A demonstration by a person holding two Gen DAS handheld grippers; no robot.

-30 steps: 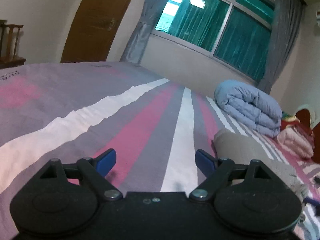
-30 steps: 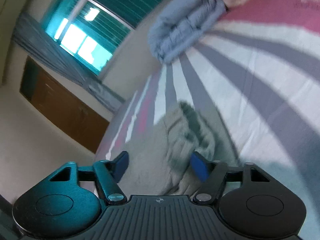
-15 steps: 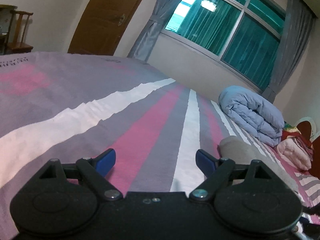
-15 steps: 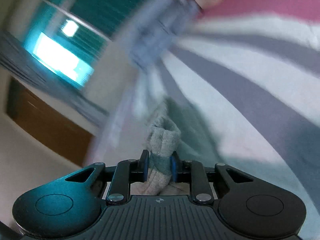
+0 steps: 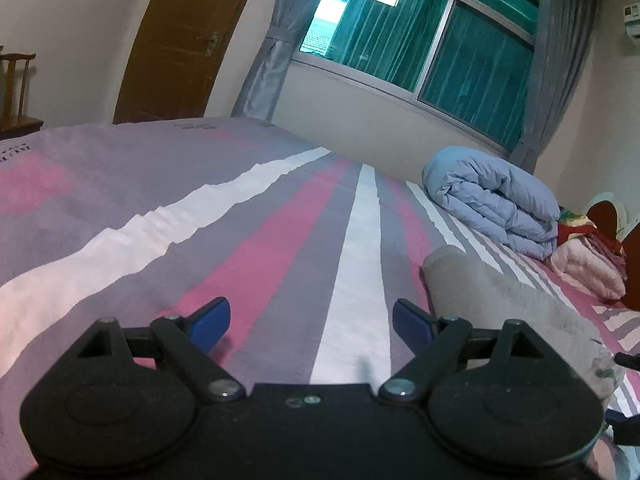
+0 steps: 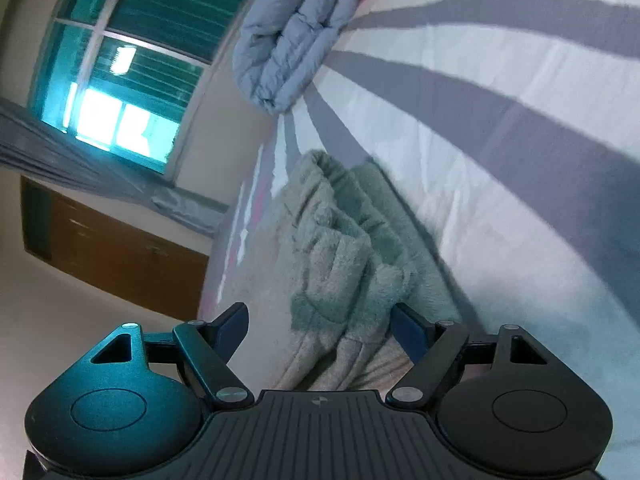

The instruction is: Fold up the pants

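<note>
The fuzzy grey pants (image 6: 340, 248) lie bunched and folded on the striped bed. In the right wrist view my right gripper (image 6: 320, 330) is open, its blue pads on either side of the bunched end, holding nothing. In the left wrist view the pants (image 5: 504, 296) show as a grey roll to the right. My left gripper (image 5: 310, 322) is open and empty, low over the bedsheet (image 5: 248, 256), to the left of the pants.
A folded light-blue duvet (image 5: 492, 200) lies at the far side of the bed, also in the right wrist view (image 6: 292, 36). Pink and red bedding (image 5: 588, 256) sits to its right. A window, curtains and a wooden door (image 5: 180, 40) stand behind the bed.
My right gripper was shut on the pants' bunched end half a second ago and has now opened and let it go. My left gripper stayed open, its view tilting a little.
</note>
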